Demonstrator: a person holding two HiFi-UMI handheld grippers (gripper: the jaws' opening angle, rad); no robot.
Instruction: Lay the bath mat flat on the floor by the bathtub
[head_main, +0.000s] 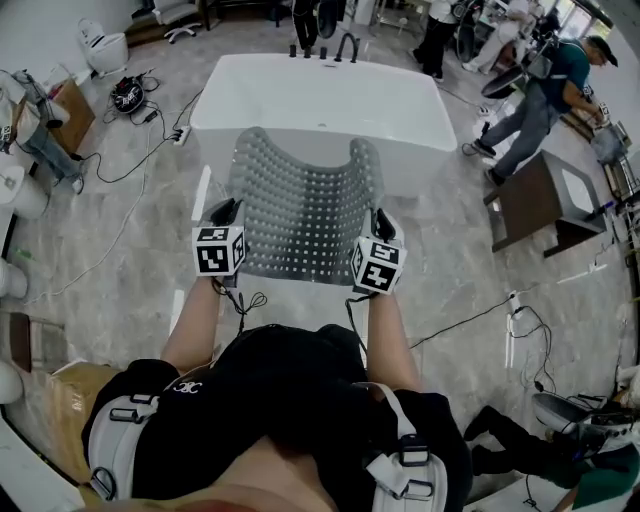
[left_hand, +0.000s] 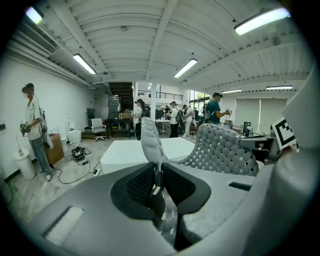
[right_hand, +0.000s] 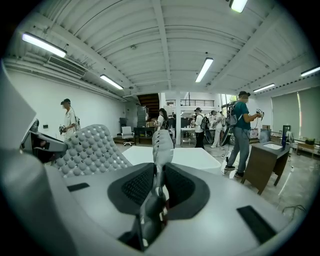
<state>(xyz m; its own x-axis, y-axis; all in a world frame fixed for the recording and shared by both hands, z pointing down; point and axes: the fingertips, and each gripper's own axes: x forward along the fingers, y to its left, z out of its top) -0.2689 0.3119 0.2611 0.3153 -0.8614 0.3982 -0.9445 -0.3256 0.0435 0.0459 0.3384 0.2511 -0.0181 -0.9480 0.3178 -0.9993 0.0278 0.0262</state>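
Observation:
A grey perforated bath mat (head_main: 305, 205) hangs in the air in front of the white bathtub (head_main: 320, 105), stretched between both grippers. My left gripper (head_main: 228, 212) is shut on the mat's near left corner, and the right gripper (head_main: 381, 222) is shut on its near right corner. In the left gripper view the mat's edge (left_hand: 151, 142) rises out from between the pads, with the rest of the mat curving off to the right. The right gripper view shows the mat's edge (right_hand: 161, 145) clamped between the jaws, the mat's bumpy surface off to the left.
A marble floor (head_main: 130, 220) surrounds the tub. A power strip and cables (head_main: 180, 132) lie to its left. A brown cabinet (head_main: 535, 200) stands to the right, with cables (head_main: 520, 320) on the floor. People (head_main: 540, 95) stand at the back right. White toilets (head_main: 105, 45) sit at the far left.

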